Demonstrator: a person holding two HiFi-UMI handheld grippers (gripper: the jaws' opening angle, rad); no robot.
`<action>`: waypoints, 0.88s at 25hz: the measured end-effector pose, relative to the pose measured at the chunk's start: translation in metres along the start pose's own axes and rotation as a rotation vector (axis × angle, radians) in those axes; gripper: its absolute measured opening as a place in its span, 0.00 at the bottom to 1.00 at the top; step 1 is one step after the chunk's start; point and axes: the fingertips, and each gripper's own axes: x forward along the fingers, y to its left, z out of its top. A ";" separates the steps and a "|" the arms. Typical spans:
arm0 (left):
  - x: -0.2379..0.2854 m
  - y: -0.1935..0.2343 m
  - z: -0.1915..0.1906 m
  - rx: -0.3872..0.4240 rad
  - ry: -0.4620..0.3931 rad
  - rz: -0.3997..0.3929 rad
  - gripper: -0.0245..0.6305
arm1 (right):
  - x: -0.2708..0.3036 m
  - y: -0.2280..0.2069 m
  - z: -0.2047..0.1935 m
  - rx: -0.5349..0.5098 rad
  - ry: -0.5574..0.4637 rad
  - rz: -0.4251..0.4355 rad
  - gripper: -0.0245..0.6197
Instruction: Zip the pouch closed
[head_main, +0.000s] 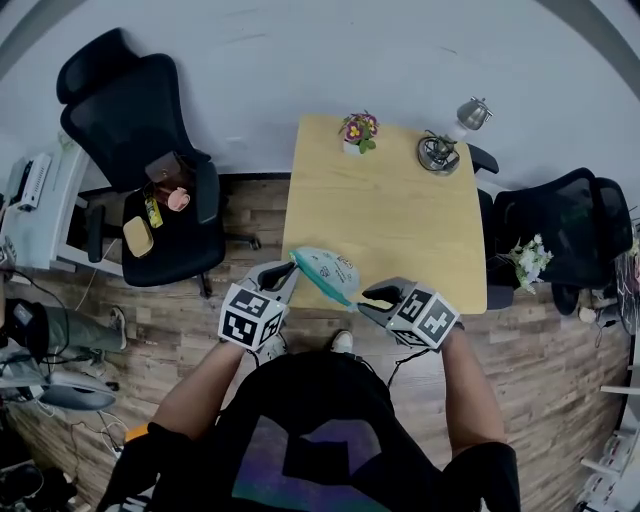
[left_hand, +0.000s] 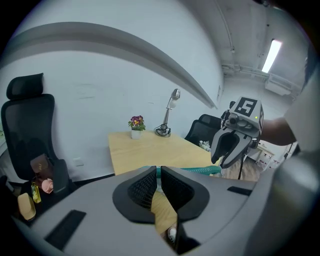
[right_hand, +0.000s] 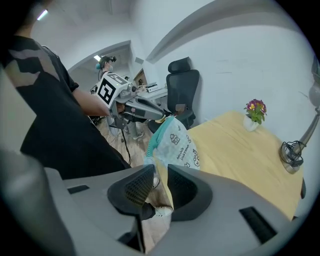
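Soft matt cloth pouch (head_main: 330, 268) with printed face and teal zip edge (head_main: 320, 280), smooth pale wood worktop (head_main: 390, 200), matt grey plastic left gripper (head_main: 285, 272) and right gripper (head_main: 374, 296), black ribbed pads (left_hand: 143, 186), glossy metal lamp (head_main: 470, 114), wood-plank floor (head_main: 255, 212), black mesh chair (head_main: 120, 110).

Lighting: even, bright over my table (head_main: 385, 215); ceiling tube (left_hand: 271, 49) beyond it glares; edges bowed, corners black, perhaps slightly soft.

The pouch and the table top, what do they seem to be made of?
Pouch: probably soft fabric, matte, pale with small printed drawings; its surface curves loosely. A teal zipper runs along one edge. Table top: light wood or wood-look laminate, smooth and matte; which one is unclear.
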 end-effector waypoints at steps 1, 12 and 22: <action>-0.002 0.000 0.001 -0.014 -0.008 0.000 0.06 | -0.002 0.001 0.001 0.004 -0.004 0.005 0.18; -0.045 0.001 0.062 -0.008 -0.187 0.084 0.06 | -0.070 -0.040 0.074 0.082 -0.324 -0.357 0.14; -0.097 -0.029 0.136 0.121 -0.380 0.191 0.06 | -0.117 -0.034 0.126 0.178 -0.585 -0.694 0.06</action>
